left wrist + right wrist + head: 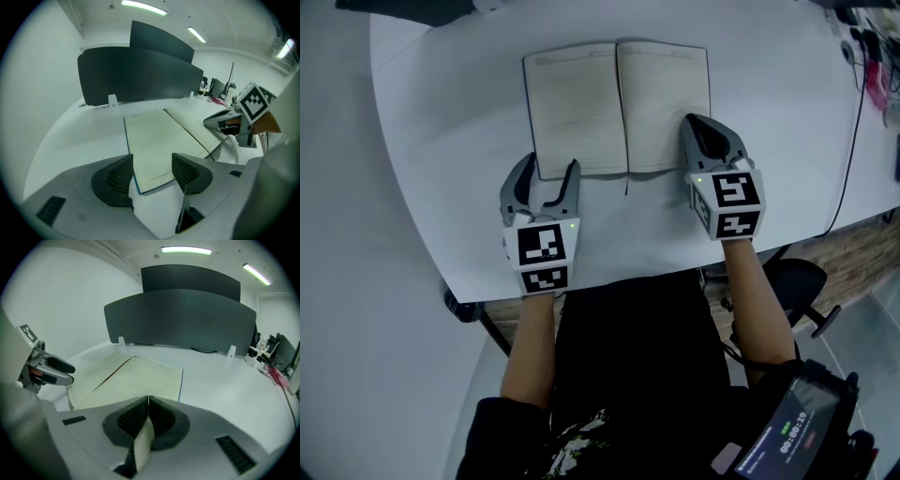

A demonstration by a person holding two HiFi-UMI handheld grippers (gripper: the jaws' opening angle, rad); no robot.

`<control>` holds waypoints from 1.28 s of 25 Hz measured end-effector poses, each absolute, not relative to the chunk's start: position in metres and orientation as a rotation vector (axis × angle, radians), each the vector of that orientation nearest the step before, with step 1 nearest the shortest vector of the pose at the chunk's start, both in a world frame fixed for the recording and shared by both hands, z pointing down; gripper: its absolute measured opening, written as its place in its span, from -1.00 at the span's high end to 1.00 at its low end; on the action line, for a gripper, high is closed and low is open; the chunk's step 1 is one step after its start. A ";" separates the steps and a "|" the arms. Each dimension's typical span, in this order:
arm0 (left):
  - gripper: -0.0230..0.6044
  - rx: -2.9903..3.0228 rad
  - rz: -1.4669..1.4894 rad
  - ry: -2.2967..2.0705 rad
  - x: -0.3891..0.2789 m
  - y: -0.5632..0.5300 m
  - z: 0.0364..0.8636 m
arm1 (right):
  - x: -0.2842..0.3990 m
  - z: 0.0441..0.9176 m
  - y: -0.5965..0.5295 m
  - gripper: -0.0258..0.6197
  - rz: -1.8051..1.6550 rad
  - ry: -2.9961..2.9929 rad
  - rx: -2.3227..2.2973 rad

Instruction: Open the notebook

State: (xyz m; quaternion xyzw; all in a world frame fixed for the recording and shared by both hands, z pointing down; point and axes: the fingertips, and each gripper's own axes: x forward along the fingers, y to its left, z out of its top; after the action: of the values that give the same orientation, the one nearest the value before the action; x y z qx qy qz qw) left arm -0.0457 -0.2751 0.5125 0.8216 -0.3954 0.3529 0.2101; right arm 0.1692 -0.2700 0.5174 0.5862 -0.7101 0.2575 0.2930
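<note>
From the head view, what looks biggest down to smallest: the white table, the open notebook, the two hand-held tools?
Largest: table.
Next: notebook.
Smallest: left tool and right tool; they look alike, so I leave them unranked.

Head view looks steeply down; gripper views (low, close) face across the shared notebook [581,108].

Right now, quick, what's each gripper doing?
Left gripper: open, empty, jaws apart by a near corner of the notebook.
Right gripper: closed on a page of it.
</note>
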 end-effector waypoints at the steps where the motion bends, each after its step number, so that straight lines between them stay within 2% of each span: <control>1: 0.11 2.278 0.965 -1.111 -0.047 -0.277 0.512 | 0.169 0.518 -0.270 0.72 0.689 -1.893 1.560; 9: 0.11 2.229 0.939 -1.077 -0.046 -0.278 0.524 | 0.169 0.518 -0.271 0.72 0.691 -1.895 1.558; 15: 0.11 2.066 0.739 -1.062 -0.045 -0.284 0.519 | 0.167 0.519 -0.271 0.72 0.706 -1.902 1.552; 21: 0.11 2.269 0.992 -1.154 -0.043 -0.283 0.513 | 0.166 0.520 -0.270 0.72 0.703 -1.899 1.553; 32: 0.11 2.186 0.911 -1.139 -0.040 -0.282 0.523 | 0.165 0.518 -0.269 0.72 0.681 -1.902 1.547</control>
State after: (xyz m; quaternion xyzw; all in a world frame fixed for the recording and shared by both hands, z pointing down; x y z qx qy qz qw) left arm -0.0397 -0.2821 0.5234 0.8046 -0.4193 0.3354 0.2537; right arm 0.1645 -0.2693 0.5185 0.5811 -0.7144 0.2559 0.2940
